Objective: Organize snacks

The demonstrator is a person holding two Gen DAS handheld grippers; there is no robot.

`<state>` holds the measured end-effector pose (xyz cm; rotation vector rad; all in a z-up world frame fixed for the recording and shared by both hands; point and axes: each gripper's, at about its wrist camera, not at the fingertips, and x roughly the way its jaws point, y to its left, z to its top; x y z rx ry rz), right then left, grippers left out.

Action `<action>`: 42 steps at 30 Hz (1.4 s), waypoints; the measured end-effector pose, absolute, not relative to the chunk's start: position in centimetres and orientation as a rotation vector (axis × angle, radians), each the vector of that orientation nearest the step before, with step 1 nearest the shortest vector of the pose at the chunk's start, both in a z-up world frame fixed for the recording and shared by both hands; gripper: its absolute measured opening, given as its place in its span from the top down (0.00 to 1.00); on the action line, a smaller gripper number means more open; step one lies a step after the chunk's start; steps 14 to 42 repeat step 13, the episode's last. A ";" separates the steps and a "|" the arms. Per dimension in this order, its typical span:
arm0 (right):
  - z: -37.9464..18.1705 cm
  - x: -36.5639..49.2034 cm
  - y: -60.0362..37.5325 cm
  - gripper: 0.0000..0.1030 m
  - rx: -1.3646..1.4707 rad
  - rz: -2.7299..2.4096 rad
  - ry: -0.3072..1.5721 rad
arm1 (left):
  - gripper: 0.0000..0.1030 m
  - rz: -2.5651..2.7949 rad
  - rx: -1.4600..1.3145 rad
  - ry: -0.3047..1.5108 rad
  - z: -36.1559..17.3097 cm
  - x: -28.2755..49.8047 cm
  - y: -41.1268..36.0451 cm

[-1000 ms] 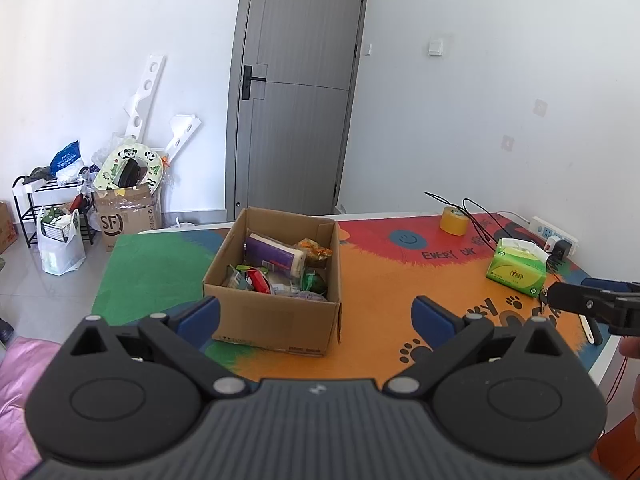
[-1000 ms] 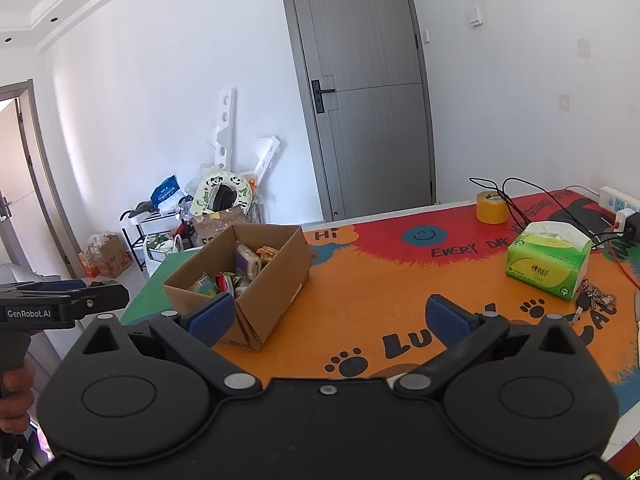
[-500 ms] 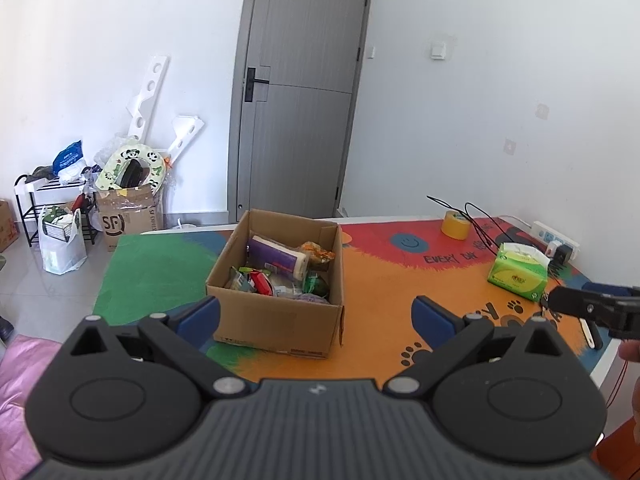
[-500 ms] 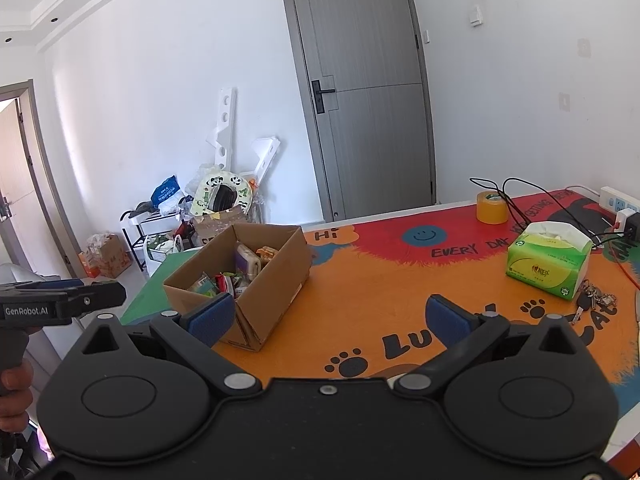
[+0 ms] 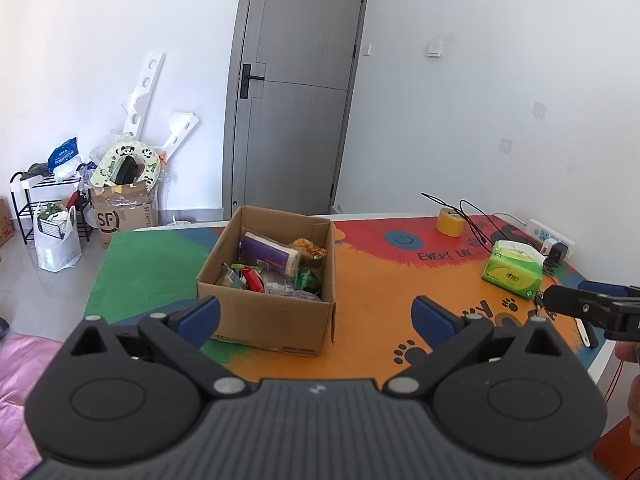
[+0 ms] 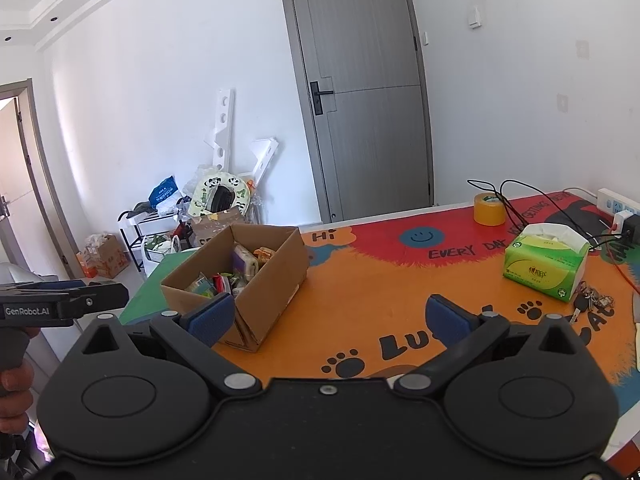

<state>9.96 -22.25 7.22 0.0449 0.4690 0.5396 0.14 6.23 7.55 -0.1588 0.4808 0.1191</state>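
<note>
A: Largest first. The counter (image 5: 372, 280) carries a colourful mat, green at the left, orange in the middle, red at the far side.

B: Next, the cardboard box (image 5: 272, 316), open-topped, sitting on the mat where green meets orange. The snacks (image 5: 272, 268) lie inside it: a purple-and-white pack (image 5: 269, 254) leaning toward the far wall, an orange packet (image 5: 309, 246) in the far right corner, a red wrapper (image 5: 253, 279) and green ones lower down.

A: Position relative to the jaws?

B: In the left wrist view the left gripper (image 5: 316, 314) hangs in front of the box, clear of it. Jaws spread wide, nothing between them; the box's near wall fills the left part of the gap, and the left pad overlaps its lower left corner in the picture. No contact visible.

A: And the other side?

B: Right gripper (image 6: 328, 318), jaws likewise wide and empty. In its view the box (image 6: 260, 292) sits left of centre, its near corner just behind the left pad; the gap itself frames bare orange mat.

A: Smaller items.

B: Green tissue box (image 6: 544, 264) at the right of the counter, well apart from the cardboard box. Yellow tape roll (image 6: 489, 209) beyond it, black cables beside. A bunch of keys (image 6: 592, 303) just beside the tissue box.
</note>
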 end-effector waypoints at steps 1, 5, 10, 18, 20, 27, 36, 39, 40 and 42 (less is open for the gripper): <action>7.2 10.0 -22.3 0.00 0.045 0.539 0.470 | 0.02 0.116 -0.157 0.481 7.6 0.1 6.2; 7.1 10.2 -22.4 0.00 0.053 0.533 0.472 | 0.02 0.107 -0.148 0.476 7.6 0.1 5.7; 7.1 10.3 -22.5 0.00 0.053 0.534 0.472 | 0.02 0.101 -0.145 0.473 7.6 -0.1 5.7; 7.0 10.3 -22.4 0.00 0.049 0.536 0.471 | 0.02 0.105 -0.148 0.473 7.6 -0.1 5.8; 7.0 10.3 -22.4 0.00 0.049 0.536 0.471 | 0.02 0.105 -0.148 0.473 7.6 -0.1 5.8; 7.0 10.3 -22.4 0.00 0.049 0.536 0.471 | 0.02 0.105 -0.148 0.473 7.6 -0.1 5.8; 7.0 10.3 -22.4 0.00 0.049 0.536 0.471 | 0.02 0.105 -0.148 0.473 7.6 -0.1 5.8; 7.0 10.3 -22.4 0.00 0.049 0.536 0.471 | 0.02 0.105 -0.148 0.473 7.6 -0.1 5.8; 7.0 10.3 -22.4 0.00 0.049 0.536 0.471 | 0.02 0.105 -0.148 0.473 7.6 -0.1 5.8; 7.0 10.3 -22.4 0.00 0.049 0.536 0.471 | 0.02 0.105 -0.148 0.473 7.6 -0.1 5.8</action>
